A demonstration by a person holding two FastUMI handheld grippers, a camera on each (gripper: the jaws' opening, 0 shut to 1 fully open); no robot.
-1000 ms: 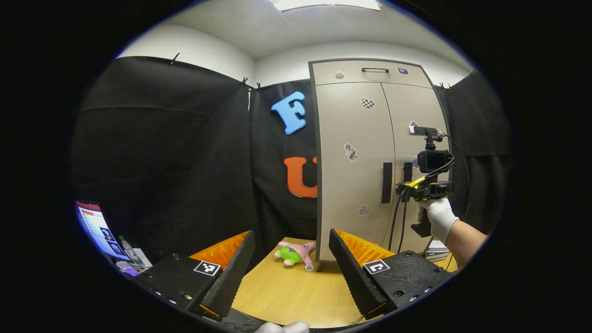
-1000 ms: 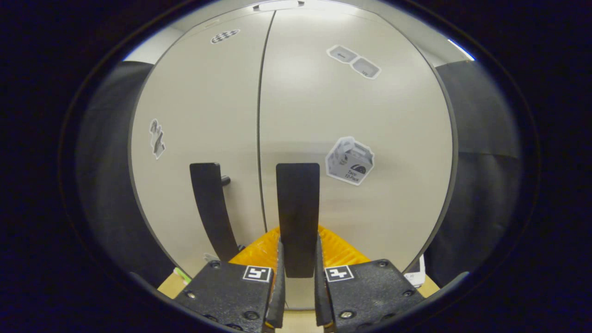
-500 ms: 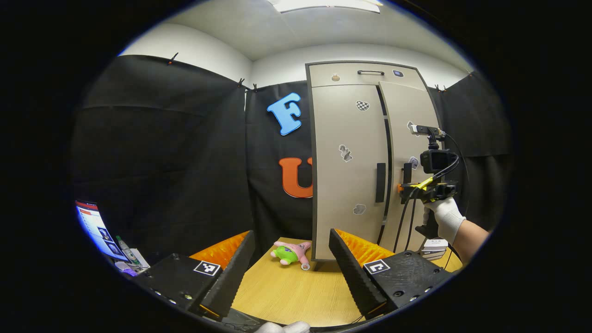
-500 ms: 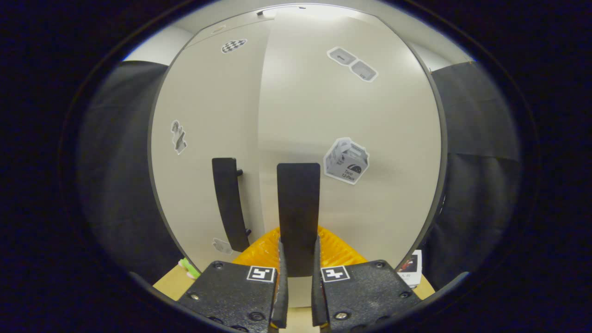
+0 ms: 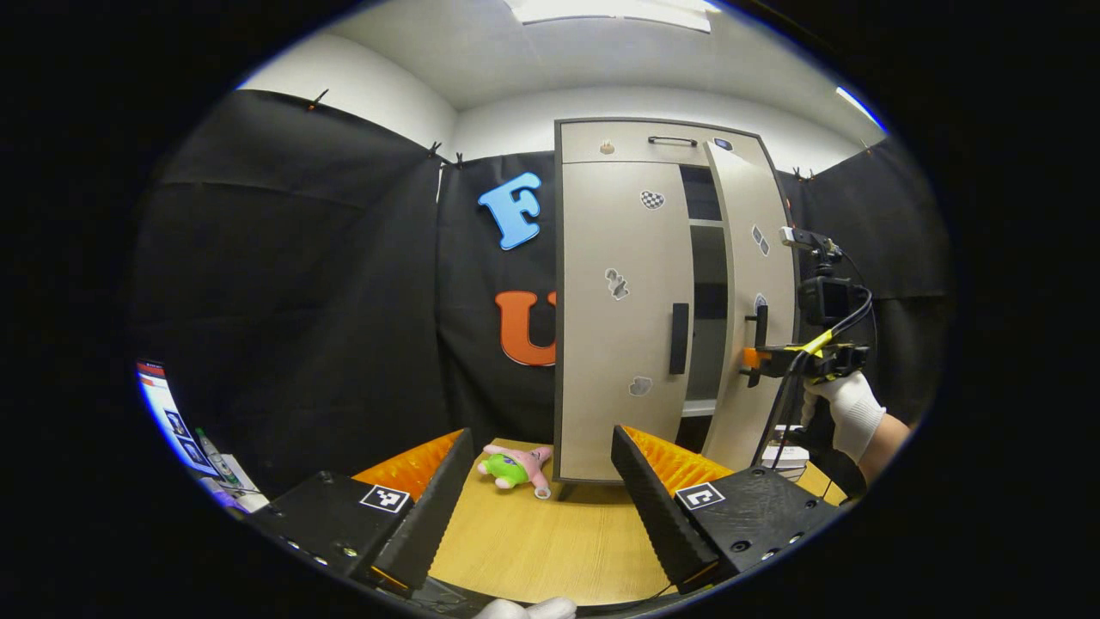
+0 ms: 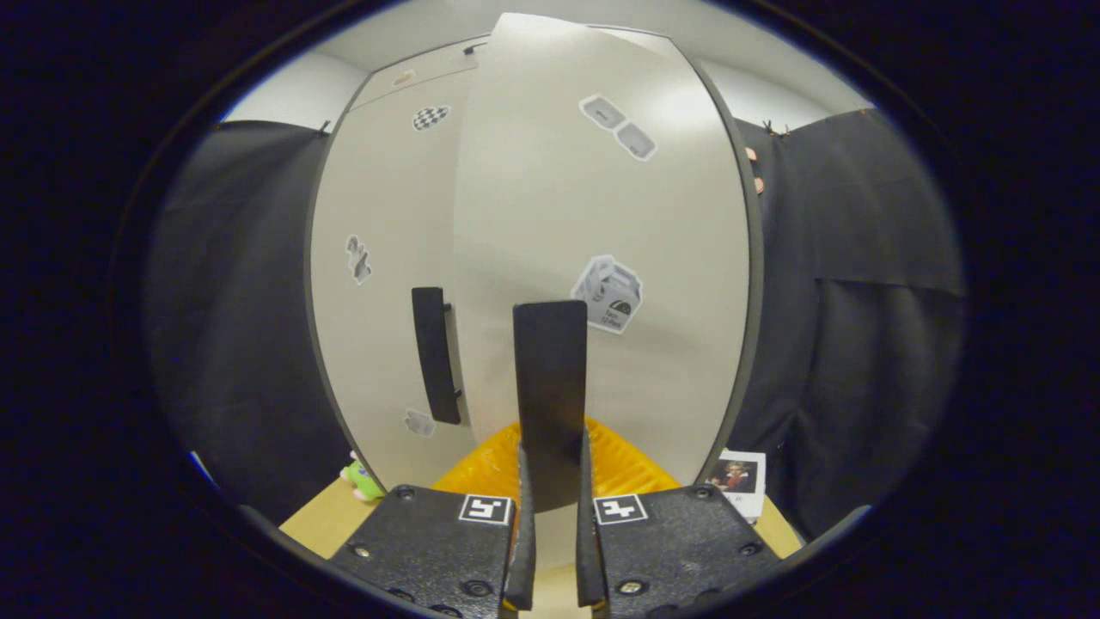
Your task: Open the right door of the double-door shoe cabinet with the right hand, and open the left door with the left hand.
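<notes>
The beige shoe cabinet stands on the table. Its left door is closed, and that door's black handle is free. The right door is swung partly out, leaving a dark gap with shelves. My right gripper, held by a gloved hand, is shut on the right door's handle. In the right gripper view that handle runs up between my right gripper's fingers, with the left door's handle beside it. My left gripper is open, well short of the cabinet.
A pink and green plush toy lies on the wooden table by the cabinet's left foot. A lit screen stands at the far left. A stack of cards or books lies right of the cabinet.
The right door has swung from closed to partly open, pulled by my right gripper on its handle. The dark interior now shows. My left gripper stays open and has drifted slightly.
</notes>
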